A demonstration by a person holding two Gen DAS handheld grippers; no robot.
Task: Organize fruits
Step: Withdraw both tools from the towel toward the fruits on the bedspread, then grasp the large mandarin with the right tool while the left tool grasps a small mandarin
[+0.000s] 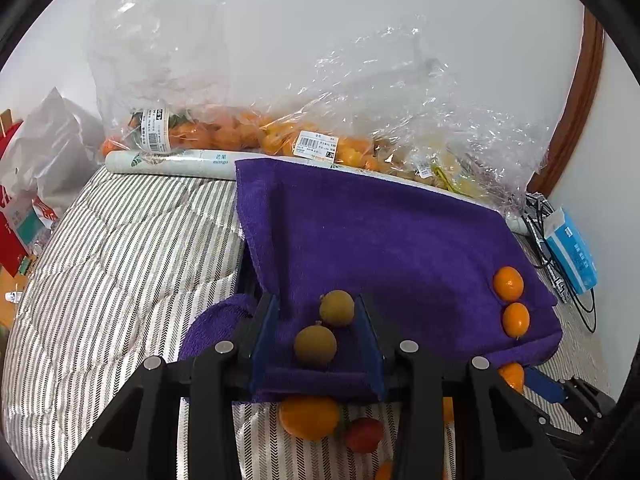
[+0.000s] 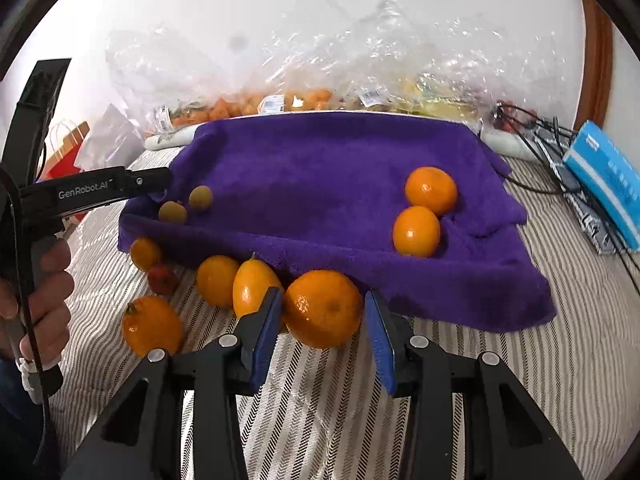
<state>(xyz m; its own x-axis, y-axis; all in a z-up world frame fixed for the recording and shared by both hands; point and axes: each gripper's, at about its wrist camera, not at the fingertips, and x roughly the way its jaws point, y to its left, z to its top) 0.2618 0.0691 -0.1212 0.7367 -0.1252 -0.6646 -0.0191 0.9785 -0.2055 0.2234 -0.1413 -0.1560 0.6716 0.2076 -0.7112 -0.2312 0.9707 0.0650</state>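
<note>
A purple towel [image 1: 400, 232] [image 2: 320, 184] lies over a raised surface on striped bedding [image 2: 500, 360]. My left gripper [image 1: 320, 304] [image 2: 160, 182] stands open at the towel's near left corner. Two small green-brown fruits [image 1: 337, 307] [image 1: 315, 346] lie loose between its blue pads. My right gripper [image 2: 322, 300] is shut on a large orange [image 2: 323, 308] just off the towel's front edge. Two oranges [image 2: 431, 190] [image 2: 416, 231] rest on the towel's right side. Several small oranges [image 2: 218, 280] [image 2: 151, 324] and a red fruit [image 2: 162, 279] lie on the bedding.
Clear plastic bags of oranges [image 1: 224, 132] and a white box [image 1: 180, 160] stand against the back wall. A blue packet [image 2: 608, 188] and black cables [image 2: 532, 120] lie at the right. A person's hand [image 2: 44, 280] holds the left gripper's handle. A red paper bag [image 2: 68, 148] stands far left.
</note>
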